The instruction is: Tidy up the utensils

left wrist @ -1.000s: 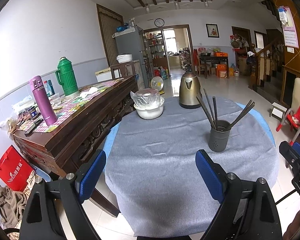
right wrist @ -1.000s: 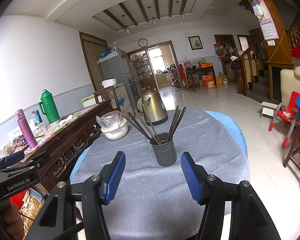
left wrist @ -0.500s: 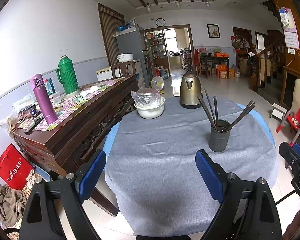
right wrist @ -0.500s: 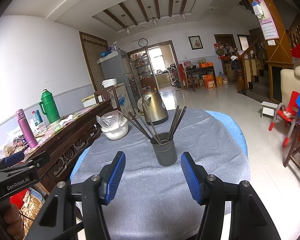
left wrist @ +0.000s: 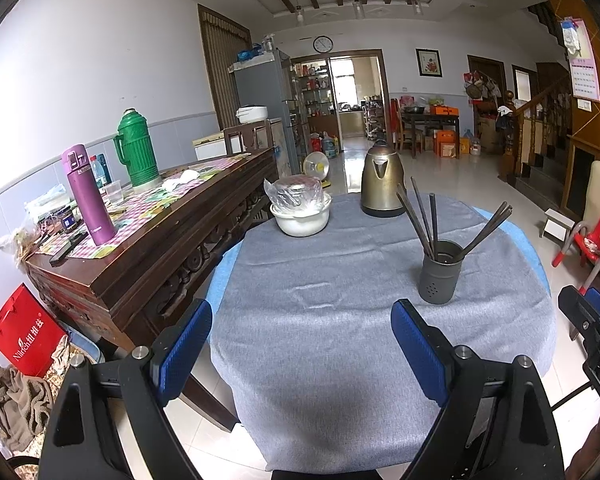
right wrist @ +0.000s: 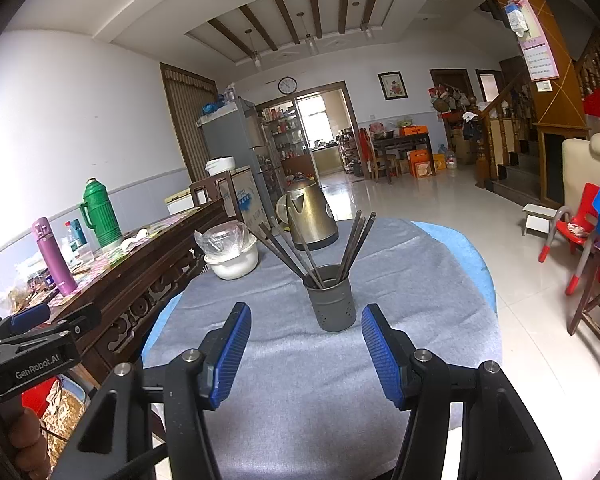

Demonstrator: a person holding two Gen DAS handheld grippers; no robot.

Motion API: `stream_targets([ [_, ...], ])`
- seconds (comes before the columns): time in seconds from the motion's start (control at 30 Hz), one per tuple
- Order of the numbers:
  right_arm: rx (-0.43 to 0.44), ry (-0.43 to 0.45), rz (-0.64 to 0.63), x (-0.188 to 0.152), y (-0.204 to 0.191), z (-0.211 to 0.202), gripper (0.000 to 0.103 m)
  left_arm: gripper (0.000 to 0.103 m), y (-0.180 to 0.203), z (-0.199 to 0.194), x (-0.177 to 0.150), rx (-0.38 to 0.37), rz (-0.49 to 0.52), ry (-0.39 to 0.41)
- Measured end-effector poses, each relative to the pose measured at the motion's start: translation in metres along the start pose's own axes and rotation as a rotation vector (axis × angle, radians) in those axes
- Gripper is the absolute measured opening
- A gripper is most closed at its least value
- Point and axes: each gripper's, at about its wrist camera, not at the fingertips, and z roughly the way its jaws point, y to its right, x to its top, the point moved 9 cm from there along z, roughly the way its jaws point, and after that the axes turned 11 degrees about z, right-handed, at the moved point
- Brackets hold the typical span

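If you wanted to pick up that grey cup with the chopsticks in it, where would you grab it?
Probably low on the holder, around its round wall, coming in level from the near side with the right gripper. The chopsticks fan out above the rim, so a grab from above would hit them.

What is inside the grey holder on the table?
The grey holder holds dark chopsticks, fanned out in two bunches that lean left and right above its rim. Their lower ends and the holder's bottom are hidden by its wall.

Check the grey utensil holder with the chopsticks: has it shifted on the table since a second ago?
No. In the right wrist view the utensil holder stands in the same spot in front of the kettle, on the grey tablecloth, as before.
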Motion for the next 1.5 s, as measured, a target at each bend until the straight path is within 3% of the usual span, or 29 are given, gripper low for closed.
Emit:
stream_targets([
  [0.77, -0.020, 0.025, -0.021, 0.009, -0.011, 0.010, 0.062, 0.091, -0.009, 0.006, 0.001, 0.003, -0.022, -0.002],
  [1.5, -0.073, 0.029, -0.078, 0.024, -0.028, 0.044, 0.062, 0.091, -0.024, 0.050, 0.017, -0.023, -0.066, -0.041],
])
